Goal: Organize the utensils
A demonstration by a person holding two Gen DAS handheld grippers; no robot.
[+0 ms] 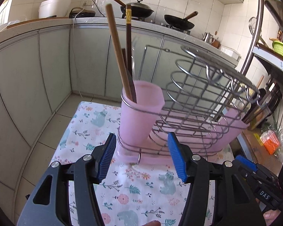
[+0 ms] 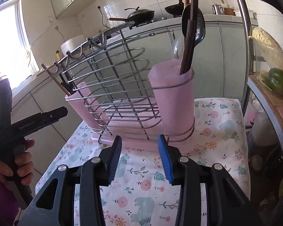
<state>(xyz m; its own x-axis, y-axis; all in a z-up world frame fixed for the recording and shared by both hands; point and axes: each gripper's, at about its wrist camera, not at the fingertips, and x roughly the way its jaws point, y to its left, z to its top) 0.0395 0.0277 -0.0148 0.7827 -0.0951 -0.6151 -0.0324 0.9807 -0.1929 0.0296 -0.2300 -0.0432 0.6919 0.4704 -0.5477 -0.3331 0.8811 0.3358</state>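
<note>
Standing upright in the pink cup (image 1: pixel 141 111) at the left end of the wire rack (image 1: pixel 207 101): brown chopsticks (image 1: pixel 120 56), leaning toward the near rim. Standing in the other pink cup (image 2: pixel 174 98) at the right end: dark chopsticks (image 2: pixel 188 45), a black spoon (image 2: pixel 198 26) and a clear spoon (image 2: pixel 177 49), all crowding the far side. Resting on a pink drip tray (image 2: pixel 126 143) atop the floral cloth (image 2: pixel 147 184), with nothing loose showing on that cloth.

Hovering just before the rack: left gripper (image 1: pixel 141 160) spread wide and carrying nothing, right gripper (image 2: pixel 139 160) parted and equally bare, a bare strip of cloth lying between both pairs of blue pads and the tray.

Judging the step: probably seeking the next utensil, or regrouping the sets between cups. Worth lifting any stick straight up along its lean, pinching high on the shaft, keeping clear of the wire hooks (image 2: pixel 79 54) along the rack's top.

Noting room: cloth edge dropping to tiled floor on the left, shelf frame (image 2: pixel 243 56) crowding the right, open space overhead.
</note>
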